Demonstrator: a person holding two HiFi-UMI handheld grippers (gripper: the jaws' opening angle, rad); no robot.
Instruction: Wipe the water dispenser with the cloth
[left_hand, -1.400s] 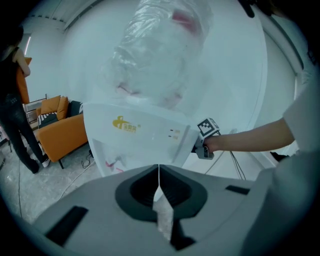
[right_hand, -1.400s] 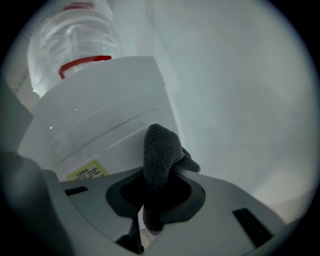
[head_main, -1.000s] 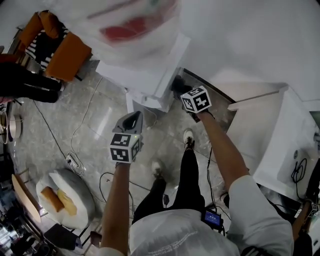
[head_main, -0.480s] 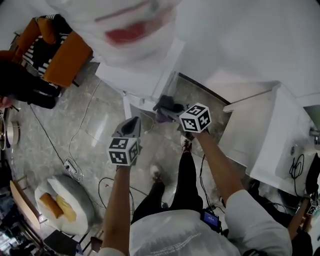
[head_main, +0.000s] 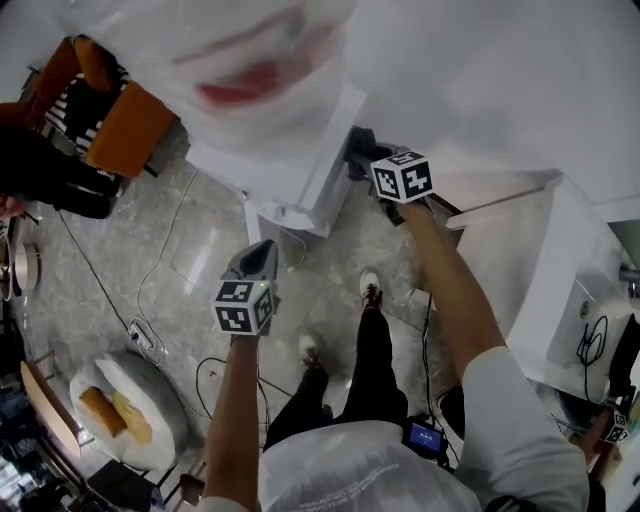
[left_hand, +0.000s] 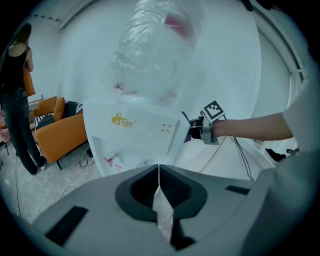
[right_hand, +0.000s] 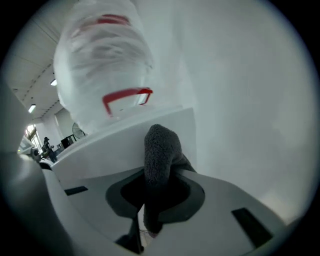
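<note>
The white water dispenser (head_main: 290, 165) stands on the floor ahead, and its bottle (head_main: 240, 60) is wrapped in clear plastic. My right gripper (head_main: 366, 160) is shut on a dark grey fuzzy cloth (head_main: 358, 150), which it holds against the dispenser's right side near the top edge. In the right gripper view the cloth (right_hand: 159, 152) bulges out of the shut jaws, right by the white body (right_hand: 125, 145). My left gripper (head_main: 262, 250) hangs shut and holds nothing, low in front of the dispenser and apart from it. From the left gripper view, the dispenser front (left_hand: 132, 135) and the right gripper (left_hand: 200, 129) both show.
An orange armchair (head_main: 115, 105) with a striped cushion stands at the far left, with a person in dark clothes (head_main: 40, 175) beside it. Cables and a power strip (head_main: 145, 335) lie on the tiled floor. A white cushion (head_main: 125, 395) sits lower left. White cabinets (head_main: 560, 270) stand to the right.
My right gripper has moved up along the dispenser's right side with the cloth, from near its lower part to its upper edge. The left gripper has hardly moved.
</note>
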